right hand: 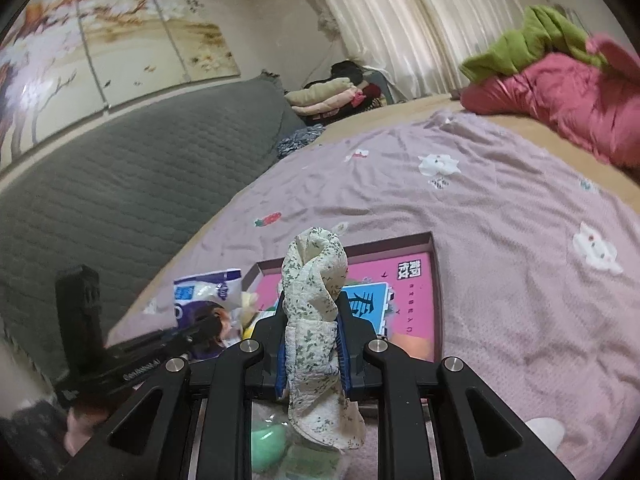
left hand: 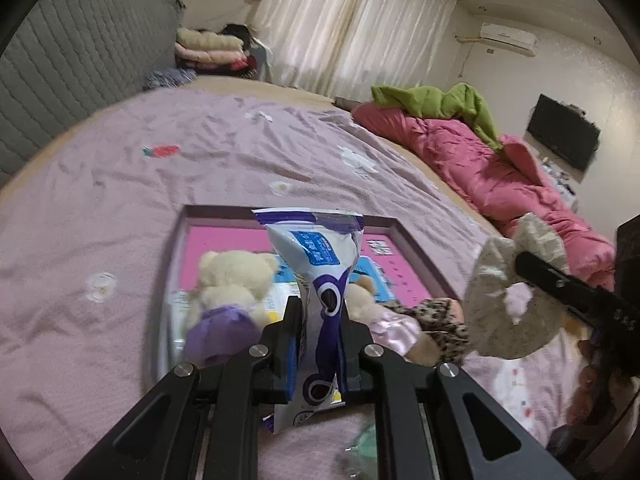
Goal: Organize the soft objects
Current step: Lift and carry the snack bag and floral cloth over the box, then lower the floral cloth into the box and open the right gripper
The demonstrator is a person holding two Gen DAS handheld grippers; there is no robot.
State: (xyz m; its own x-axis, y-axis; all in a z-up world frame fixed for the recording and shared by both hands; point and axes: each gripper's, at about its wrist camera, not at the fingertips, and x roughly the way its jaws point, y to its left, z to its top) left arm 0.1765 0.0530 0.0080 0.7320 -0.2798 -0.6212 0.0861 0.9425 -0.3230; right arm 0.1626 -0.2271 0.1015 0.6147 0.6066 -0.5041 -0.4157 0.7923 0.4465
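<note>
- While two bears (left hand: 234,280) already sit in the box (left hand: 394,226), left gripper (left hand: 318,316) clamps a pouch (left hand: 316,264).
- Right gripper (right hand: 312,320) pinches the cloth (right hand: 316,280); both look yet to drop.

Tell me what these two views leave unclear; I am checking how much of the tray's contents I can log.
- Tray contents, left wrist view: the held packet and gripper fingers cover the middle; the cream bear hides packets beneath.
- Leopard-print toy, left wrist view: partly behind the floral cloth; its form is unclear.
- Tray, right wrist view: near half hidden by the floral cloth.
- Green object, right wrist view: behind gripper links, blurred.
</note>
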